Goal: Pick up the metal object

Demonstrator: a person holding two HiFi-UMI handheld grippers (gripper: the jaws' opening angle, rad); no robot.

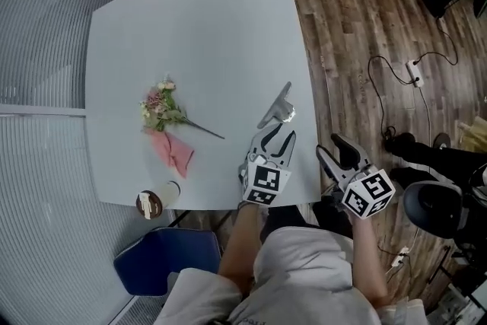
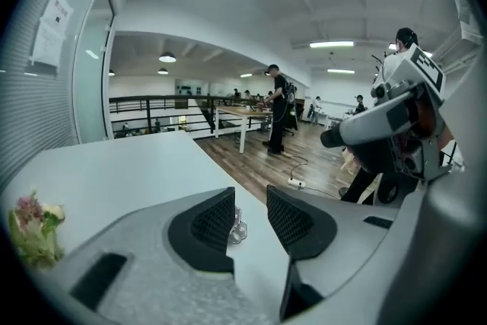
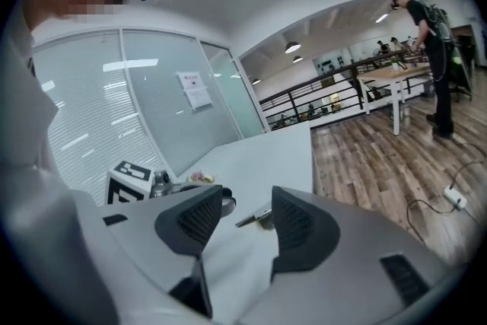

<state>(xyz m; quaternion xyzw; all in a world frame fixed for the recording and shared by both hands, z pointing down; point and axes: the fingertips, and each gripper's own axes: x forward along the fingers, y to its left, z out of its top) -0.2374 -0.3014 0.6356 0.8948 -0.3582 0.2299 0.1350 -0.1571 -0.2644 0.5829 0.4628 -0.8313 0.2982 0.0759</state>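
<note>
From above, my left tongs [image 1: 278, 135] sit over the near right corner of the white table [image 1: 198, 27], jaws spread. The metal object [image 1: 277, 106] lies flat just ahead of their tips, its long axis running away from me. I judge the tongs are lined up along it so the jaws can straddle it; nothing is pinched yet. My right tongs [image 1: 335, 148] hang off the table edge to the right of the left pair, also spread and empty, probably kept there to stay out of the way. Well off to the left of the left tongs lie a flower sprig [image 1: 163, 109] and a pink cloth [image 1: 174, 152], with a cup [image 1: 157, 200] at the near edge.

Along the left tongs [image 2: 249, 198], the two pads stand apart. The shiny end of the metal object [image 2: 238, 231] shows low in the gap, close to the left pad and partly behind it, resting on the table. I would nudge slightly left and lower before closing, since it is off-centre. The flower sprig [image 2: 34, 228] sits far left.

Along the right tongs [image 3: 247, 198], the jaws are apart with nothing in them. The metal object [image 3: 256, 219] lies on the table beyond the gap, and the left tongs' marker cube [image 3: 131, 179] shows to the left.
</note>
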